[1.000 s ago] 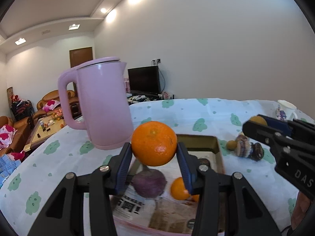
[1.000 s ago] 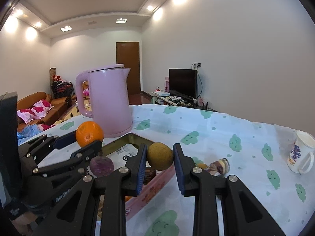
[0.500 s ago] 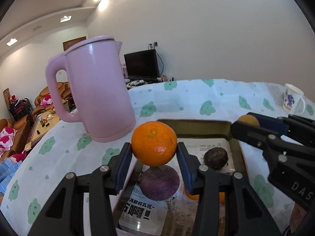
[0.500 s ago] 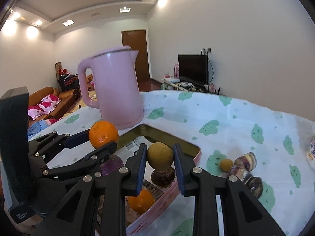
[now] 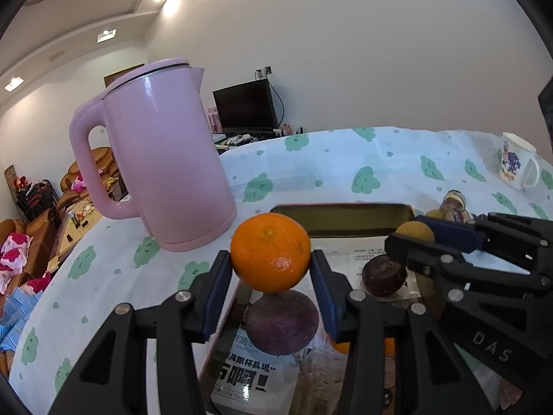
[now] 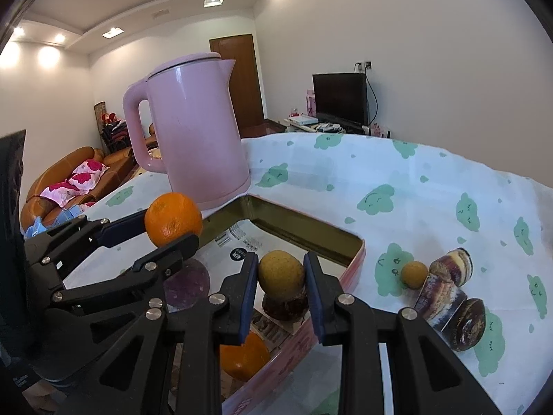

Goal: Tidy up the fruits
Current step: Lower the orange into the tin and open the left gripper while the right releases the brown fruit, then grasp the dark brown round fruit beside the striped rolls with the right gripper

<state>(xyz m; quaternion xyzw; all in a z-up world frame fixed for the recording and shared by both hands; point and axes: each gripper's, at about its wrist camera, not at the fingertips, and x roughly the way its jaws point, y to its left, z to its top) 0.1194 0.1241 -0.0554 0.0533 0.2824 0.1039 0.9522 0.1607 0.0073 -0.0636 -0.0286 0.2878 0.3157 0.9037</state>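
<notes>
Orange fruits [image 6: 172, 219], two; grippers, two.

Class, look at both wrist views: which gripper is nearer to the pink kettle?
Left. The left gripper, shut on an orange, hangs just in front of the pink kettle. The right gripper, shut on a yellow fruit, is farther off, over the tray.

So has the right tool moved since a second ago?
Yes. The right tool, shut on the yellow fruit, has come forward over the tin tray, no longer short of its rim.
</notes>
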